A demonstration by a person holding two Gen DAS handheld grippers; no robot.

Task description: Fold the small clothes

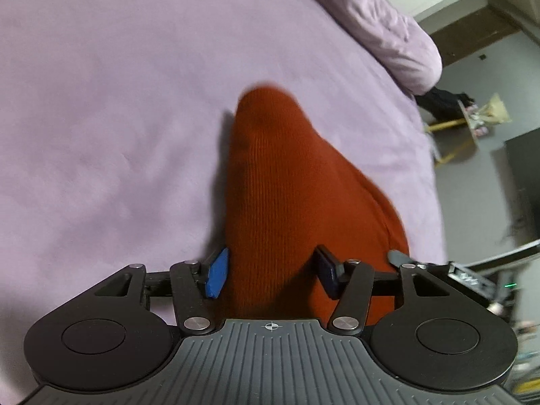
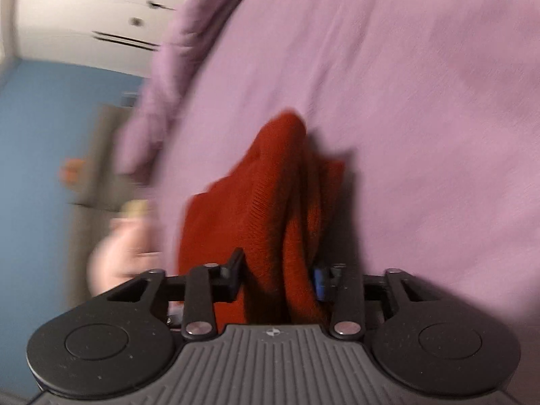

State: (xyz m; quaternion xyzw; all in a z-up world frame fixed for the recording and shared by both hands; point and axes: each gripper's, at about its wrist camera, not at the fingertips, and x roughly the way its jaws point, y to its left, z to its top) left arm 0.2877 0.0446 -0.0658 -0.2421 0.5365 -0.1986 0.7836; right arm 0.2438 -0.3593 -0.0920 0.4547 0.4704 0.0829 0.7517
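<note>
Left gripper [image 1: 270, 275] has its jaws about half open w/ the rust-red knit garment [image 1: 287, 182] bunched between the pads, looks clamped on it; right gripper [image 2: 280, 278] same deal, half-open jaws pinching a thick wad of that knit. From each claw the cloth runs straight ahead, long axis along the fingers, tapering to a tip pointing away, over the lilac bedspread [image 1: 101, 101] beyond. Imo it's barely started: no neat fold visible yet, still needs laying flat & folding.

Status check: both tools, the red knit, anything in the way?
Left tool and right tool: each has red knit garment bunched between its fingers, lifted off the lilac bedsheet. Right view blurred. Nothing in the way on the sheet ahead.
</note>
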